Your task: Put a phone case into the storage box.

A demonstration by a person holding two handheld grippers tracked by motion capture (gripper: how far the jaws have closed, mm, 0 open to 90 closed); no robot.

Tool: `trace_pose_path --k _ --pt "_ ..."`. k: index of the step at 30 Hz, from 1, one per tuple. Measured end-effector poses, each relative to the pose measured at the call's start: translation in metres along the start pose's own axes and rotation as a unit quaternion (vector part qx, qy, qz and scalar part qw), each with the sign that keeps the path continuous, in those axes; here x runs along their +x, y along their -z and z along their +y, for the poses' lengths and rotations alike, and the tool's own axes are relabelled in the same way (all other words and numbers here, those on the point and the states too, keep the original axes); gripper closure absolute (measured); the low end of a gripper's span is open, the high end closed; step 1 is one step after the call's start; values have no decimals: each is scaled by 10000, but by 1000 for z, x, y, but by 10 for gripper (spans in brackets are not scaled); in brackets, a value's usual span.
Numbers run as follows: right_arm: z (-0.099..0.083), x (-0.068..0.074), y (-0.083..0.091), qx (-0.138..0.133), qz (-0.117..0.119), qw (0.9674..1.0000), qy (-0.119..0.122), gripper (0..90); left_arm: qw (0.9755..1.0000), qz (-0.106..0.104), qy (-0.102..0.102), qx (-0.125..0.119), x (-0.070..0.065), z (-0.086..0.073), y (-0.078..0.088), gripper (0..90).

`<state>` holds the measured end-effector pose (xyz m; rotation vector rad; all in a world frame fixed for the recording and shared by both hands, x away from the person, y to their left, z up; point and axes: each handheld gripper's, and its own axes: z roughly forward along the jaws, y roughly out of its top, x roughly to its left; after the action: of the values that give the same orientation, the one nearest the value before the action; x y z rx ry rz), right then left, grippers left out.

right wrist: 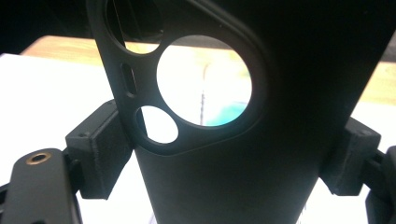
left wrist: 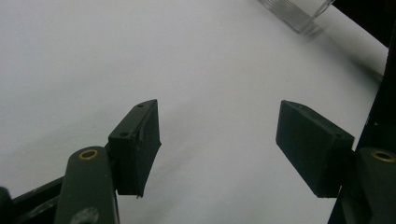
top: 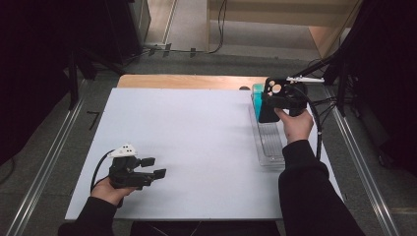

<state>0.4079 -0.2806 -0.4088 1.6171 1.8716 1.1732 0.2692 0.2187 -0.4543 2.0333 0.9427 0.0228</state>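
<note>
Black phone case [right wrist: 205, 177], likely light, thin and a bit flexy, sat clamped across its side edges in the right hand-held gripper [top: 281, 101] above the clear tray [top: 269, 147], while the left hand-held gripper [top: 153, 167] hovered over the desk [top: 196, 142], jaws apart, empty.

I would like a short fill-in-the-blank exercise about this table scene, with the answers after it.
1. The right tongs are shut on a black phone ____.
2. The left tongs are ____ with nothing between them.
3. The clear tray lies on the ____ side of the white table.

Missing words: case; open; right
</note>
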Motion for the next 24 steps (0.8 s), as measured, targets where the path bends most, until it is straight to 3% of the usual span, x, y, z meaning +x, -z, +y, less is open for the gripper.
trace_pose_path --k 3,8,24 --pt "-5 -5 -9 44 -129 9999 -26 144 10000 14 -43 -8 0 0 1 307" --pt "-9 -12 -23 182 -110 9997 -137 144 10000 18 -12 -27 1 0 1 307" --pt "-7 -11 -62 514 -324 9981 -71 145 10000 11 -44 2 1 1 -2 306"
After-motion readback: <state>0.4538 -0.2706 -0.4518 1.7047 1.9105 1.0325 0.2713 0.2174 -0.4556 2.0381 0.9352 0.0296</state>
